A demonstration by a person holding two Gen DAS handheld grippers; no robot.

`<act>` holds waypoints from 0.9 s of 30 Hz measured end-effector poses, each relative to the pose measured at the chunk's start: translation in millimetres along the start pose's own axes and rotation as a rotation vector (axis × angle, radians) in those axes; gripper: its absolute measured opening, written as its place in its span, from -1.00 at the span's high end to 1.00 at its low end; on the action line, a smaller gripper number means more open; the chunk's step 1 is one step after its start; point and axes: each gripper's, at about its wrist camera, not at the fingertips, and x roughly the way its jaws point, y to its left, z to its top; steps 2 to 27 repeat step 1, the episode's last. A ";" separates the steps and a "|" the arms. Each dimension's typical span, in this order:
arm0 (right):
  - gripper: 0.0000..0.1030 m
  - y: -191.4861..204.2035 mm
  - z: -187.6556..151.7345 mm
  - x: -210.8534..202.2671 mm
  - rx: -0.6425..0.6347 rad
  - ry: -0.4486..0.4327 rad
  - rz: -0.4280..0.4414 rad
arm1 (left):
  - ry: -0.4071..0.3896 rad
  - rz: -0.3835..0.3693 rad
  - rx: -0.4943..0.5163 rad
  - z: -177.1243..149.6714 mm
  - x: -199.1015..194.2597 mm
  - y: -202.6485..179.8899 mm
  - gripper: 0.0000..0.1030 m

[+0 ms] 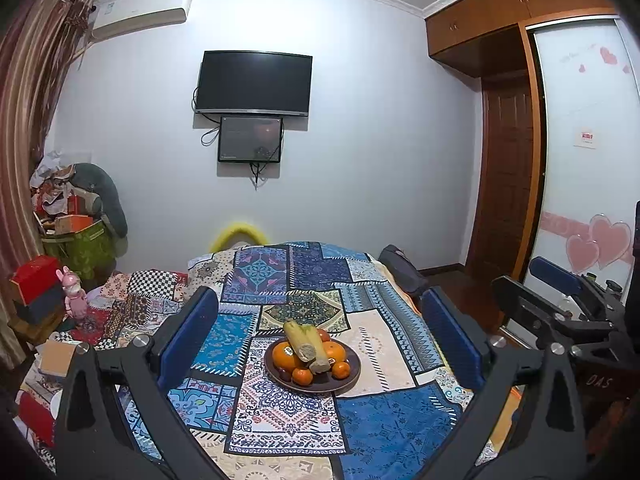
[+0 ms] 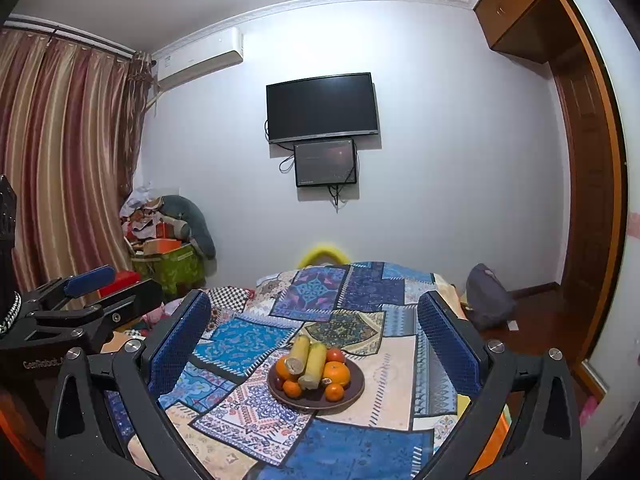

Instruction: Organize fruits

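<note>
A brown plate (image 1: 352,376) (image 2: 356,390) sits mid-table on a patchwork cloth. On it lie two corn cobs (image 1: 306,344) (image 2: 310,360), several oranges (image 1: 334,351) (image 2: 337,373), small tangerines and a red fruit (image 2: 336,355). My left gripper (image 1: 320,312) is open, held above and short of the plate, nothing between its blue pads. My right gripper (image 2: 316,316) is open too, likewise back from the plate and empty. Each gripper shows at the edge of the other's view.
The patchwork-covered table (image 1: 392,432) (image 2: 360,452) fills the foreground. A dark bag (image 2: 488,296) lies at its far right. Boxes, a pink toy (image 1: 74,296) and a green bin (image 2: 168,268) crowd the left. A wall TV (image 1: 254,82) hangs behind; a wardrobe stands right.
</note>
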 end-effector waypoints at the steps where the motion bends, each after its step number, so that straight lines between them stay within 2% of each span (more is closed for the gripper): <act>1: -1.00 0.0 0.1 0.0 0.000 0.000 0.000 | 0.000 0.001 0.003 0.1 0.1 0.1 -1.00; 27: -1.00 0.0 0.1 0.0 0.000 0.000 0.000 | 0.000 0.001 0.003 0.1 0.1 0.1 -1.00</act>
